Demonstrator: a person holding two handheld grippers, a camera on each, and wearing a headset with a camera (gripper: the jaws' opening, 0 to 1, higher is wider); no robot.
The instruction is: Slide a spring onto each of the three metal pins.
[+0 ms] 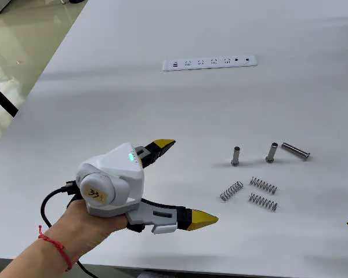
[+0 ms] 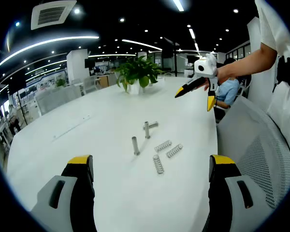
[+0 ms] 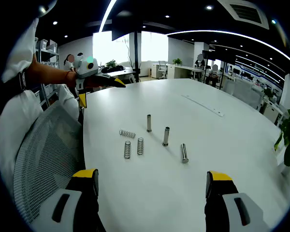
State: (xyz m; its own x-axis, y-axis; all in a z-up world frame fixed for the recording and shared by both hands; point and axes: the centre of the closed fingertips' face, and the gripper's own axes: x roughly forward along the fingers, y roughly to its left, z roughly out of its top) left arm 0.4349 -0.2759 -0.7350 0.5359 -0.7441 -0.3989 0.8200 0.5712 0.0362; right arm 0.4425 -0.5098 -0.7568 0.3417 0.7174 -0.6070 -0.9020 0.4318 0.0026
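With my left claw and right claw both spread and empty, the left is nearer — the nearest spring lies flat on the tabletop just right of its tips, long axis slanting toward the upright pin just beyond.

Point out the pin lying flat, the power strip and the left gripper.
lying pin [image 1: 295, 150]: head view, middle of its shaft.
power strip [image 1: 210, 62]: head view, middle of its top face.
left gripper [image 1: 185, 180]: head view, midway between its yellow fingertips.
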